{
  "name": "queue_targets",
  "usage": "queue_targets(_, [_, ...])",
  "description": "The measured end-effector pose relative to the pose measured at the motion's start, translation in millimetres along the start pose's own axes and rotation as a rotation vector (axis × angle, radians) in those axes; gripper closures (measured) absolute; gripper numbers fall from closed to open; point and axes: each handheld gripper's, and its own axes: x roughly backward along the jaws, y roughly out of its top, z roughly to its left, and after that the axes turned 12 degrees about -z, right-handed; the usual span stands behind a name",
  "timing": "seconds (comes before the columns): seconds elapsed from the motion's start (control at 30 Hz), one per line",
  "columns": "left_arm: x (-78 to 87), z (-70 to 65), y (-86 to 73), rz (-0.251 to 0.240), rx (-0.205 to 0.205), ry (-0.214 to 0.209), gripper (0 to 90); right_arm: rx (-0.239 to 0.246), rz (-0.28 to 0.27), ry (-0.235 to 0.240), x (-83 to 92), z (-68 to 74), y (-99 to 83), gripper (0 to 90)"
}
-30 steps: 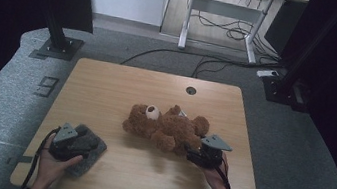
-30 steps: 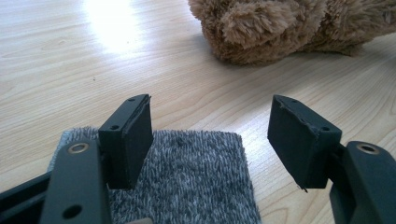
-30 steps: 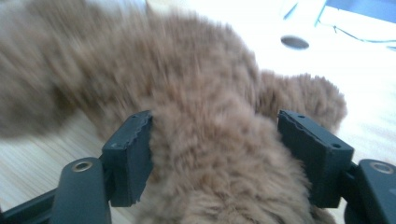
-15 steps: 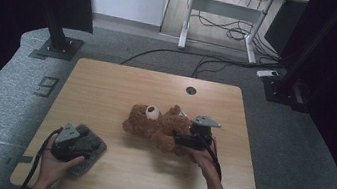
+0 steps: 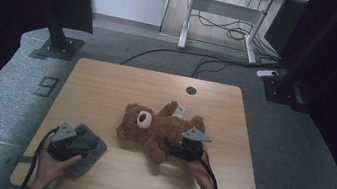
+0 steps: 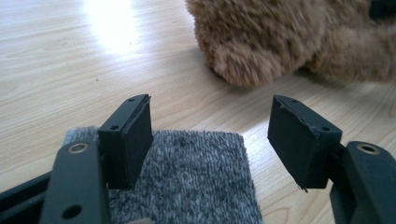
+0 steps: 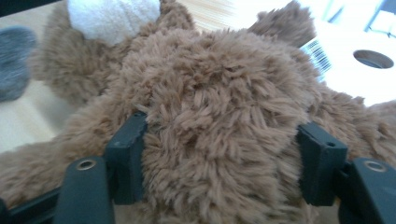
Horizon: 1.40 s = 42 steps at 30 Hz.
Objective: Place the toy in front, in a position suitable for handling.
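A brown teddy bear (image 5: pixel 159 128) lies on its back just right of centre on the wooden counter (image 5: pixel 106 90) in the high view, head toward the left of the frame, a white tag by its upper paw. The right gripper (image 5: pixel 179 149) sits at the bear's lower right; its jaws have just been closing, and in the right gripper view they press into the plush body from both sides, gripping the bear. The left gripper (image 5: pixel 79 143), at the lower left of the high view, rests over a grey knitted cloth (image 6: pixel 196 177); its jaws stand apart, with nothing between them.
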Motion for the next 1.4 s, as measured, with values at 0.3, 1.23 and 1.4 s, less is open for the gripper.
queue_targets(0.3, [-0.1, 1.9, -1.8, 0.005, 0.004, 0.002, 30.9, 0.075, -0.059, 0.092, 14.4, 8.6, -12.8, 35.2])
queue_targets(1.23, [-14.3, -4.0, -27.4, 0.281, -0.052, 0.043, 1.1, 0.085, -0.101, 0.068, 15.8, 12.9, -17.2, 27.8])
queue_targets(1.4, [-22.3, 2.4, -36.1, 0.323, -0.06, 0.105, 0.0, 0.093, -0.101, 0.063, 17.4, 14.9, -18.6, 27.4])
